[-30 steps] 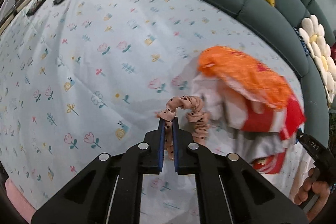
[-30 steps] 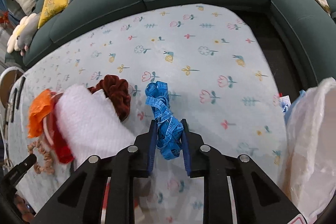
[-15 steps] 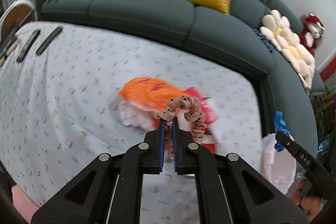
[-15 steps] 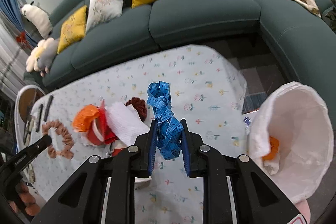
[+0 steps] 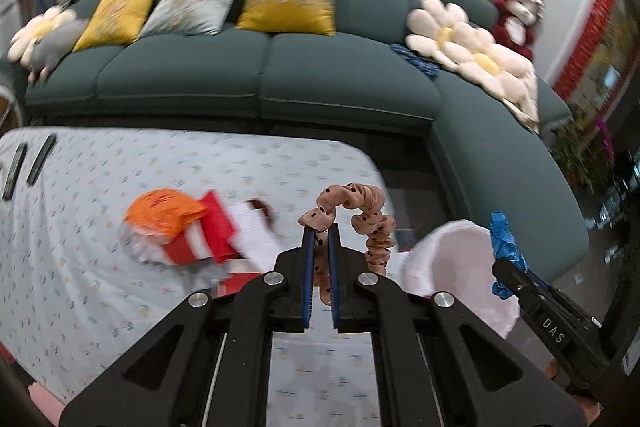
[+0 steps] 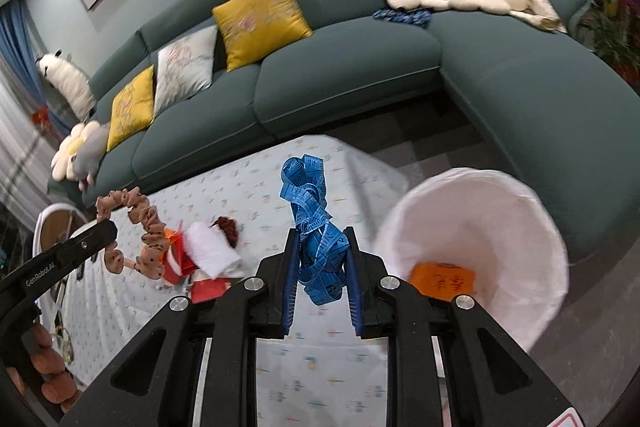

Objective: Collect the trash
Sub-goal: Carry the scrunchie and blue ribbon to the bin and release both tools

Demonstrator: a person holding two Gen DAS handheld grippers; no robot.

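My left gripper (image 5: 320, 233) is shut on a pink dotted scrunchie (image 5: 362, 213) and holds it high above the table. My right gripper (image 6: 320, 243) is shut on a crumpled blue measuring tape (image 6: 314, 223), also lifted; the tape shows at the right of the left wrist view (image 5: 505, 245). A white-lined trash bin (image 6: 516, 227) stands off the table's right end, with an orange packet (image 6: 442, 277) inside. A pile of trash remains on the table: an orange wrapper (image 5: 162, 211), red-and-white packaging (image 5: 204, 239), a white towel (image 6: 210, 253) and a dark red scrunchie (image 6: 228, 227).
The table carries a floral cloth (image 5: 100, 287). Two remotes (image 5: 28, 167) lie at its far left. A dark green corner sofa (image 5: 260, 75) with yellow and white cushions and flower pillows wraps behind and to the right. A round stool (image 6: 56, 227) stands at the left.
Both grippers have risen well above the table with their items. The views now take in the sofa, and the bin has come nearer in both.
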